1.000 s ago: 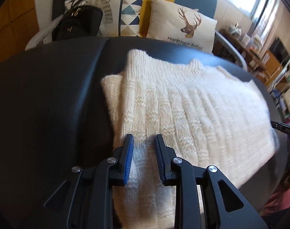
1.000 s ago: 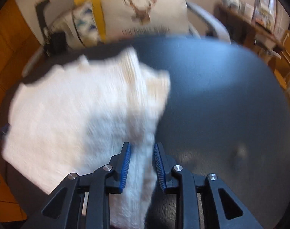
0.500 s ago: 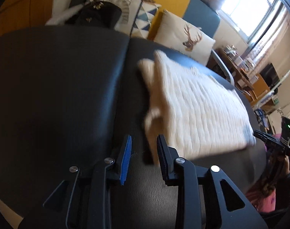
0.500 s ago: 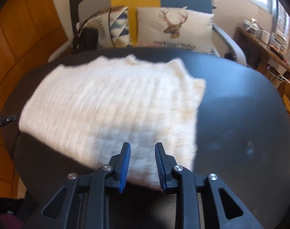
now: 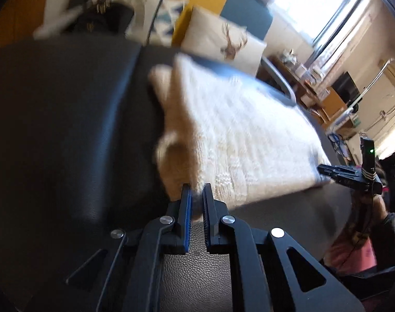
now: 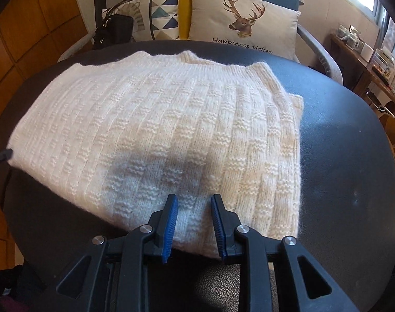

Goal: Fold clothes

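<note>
We have the cream knitted sweater lying on the dark round table, already folded into a broad rectangle with its ribbed neckline at the far edge, toward the deer cushion on the sofa behind. The near hem runs just in front of us, and the sweater's left-hand side shows a loose, bunched flap in the left wrist view, blurred there, so we cannot read its layers exactly.

Our left gripper has just been closing and now sits clenched at the near left corner of the sweater; a wisp of knit seems caught between the pads, though blur keeps us from being sure how much. Our right gripper stands parted, its jaws on either side of the near hem and not pressing on it.

To do this step well, we judge that both corners should be taken with all layers, not the top one alone. We would check the left pinch before lifting, since a thin bite on fluffy yarn may slip. We would lower the right jaws over the hem edge, clamp fully, then lift both hands evenly and carry the hem toward the neckline, keeping the edges square.
</note>
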Action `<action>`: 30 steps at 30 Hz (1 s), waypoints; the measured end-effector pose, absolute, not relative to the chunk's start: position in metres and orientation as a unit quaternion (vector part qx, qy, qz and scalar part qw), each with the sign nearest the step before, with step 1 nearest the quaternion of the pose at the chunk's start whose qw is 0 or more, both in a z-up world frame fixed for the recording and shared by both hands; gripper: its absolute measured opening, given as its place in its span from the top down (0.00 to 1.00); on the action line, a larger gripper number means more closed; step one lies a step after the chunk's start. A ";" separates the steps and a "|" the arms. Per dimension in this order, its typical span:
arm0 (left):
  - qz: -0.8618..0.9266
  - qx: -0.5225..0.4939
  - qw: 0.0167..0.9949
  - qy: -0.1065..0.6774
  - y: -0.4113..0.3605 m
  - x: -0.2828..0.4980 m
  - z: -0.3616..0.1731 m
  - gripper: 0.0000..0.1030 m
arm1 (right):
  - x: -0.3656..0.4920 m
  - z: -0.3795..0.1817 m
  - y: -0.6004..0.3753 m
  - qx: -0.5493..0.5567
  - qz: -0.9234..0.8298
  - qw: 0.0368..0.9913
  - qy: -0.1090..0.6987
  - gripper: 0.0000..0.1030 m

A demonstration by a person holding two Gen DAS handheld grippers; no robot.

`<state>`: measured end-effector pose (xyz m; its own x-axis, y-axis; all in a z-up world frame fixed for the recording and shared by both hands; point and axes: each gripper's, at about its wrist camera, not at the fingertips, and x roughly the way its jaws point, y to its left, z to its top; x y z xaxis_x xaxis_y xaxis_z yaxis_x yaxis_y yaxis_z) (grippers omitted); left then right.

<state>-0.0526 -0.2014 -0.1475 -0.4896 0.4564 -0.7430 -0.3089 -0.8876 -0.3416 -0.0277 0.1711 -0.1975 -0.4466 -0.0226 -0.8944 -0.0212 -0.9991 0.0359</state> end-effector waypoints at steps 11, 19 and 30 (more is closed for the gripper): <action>0.858 -0.455 0.172 -0.165 -0.222 -0.064 -0.135 0.73 | -0.025 -0.180 0.191 0.503 -0.859 0.017 -0.094 0.75; 0.834 -0.514 0.182 -0.079 -0.163 -0.102 -0.154 0.72 | -0.030 -0.191 0.205 0.537 -0.839 -0.025 -0.086 0.75; 0.848 -0.464 0.232 -0.102 -0.158 -0.096 -0.117 0.72 | -0.033 -0.171 0.256 0.483 -0.861 -0.034 -0.158 0.75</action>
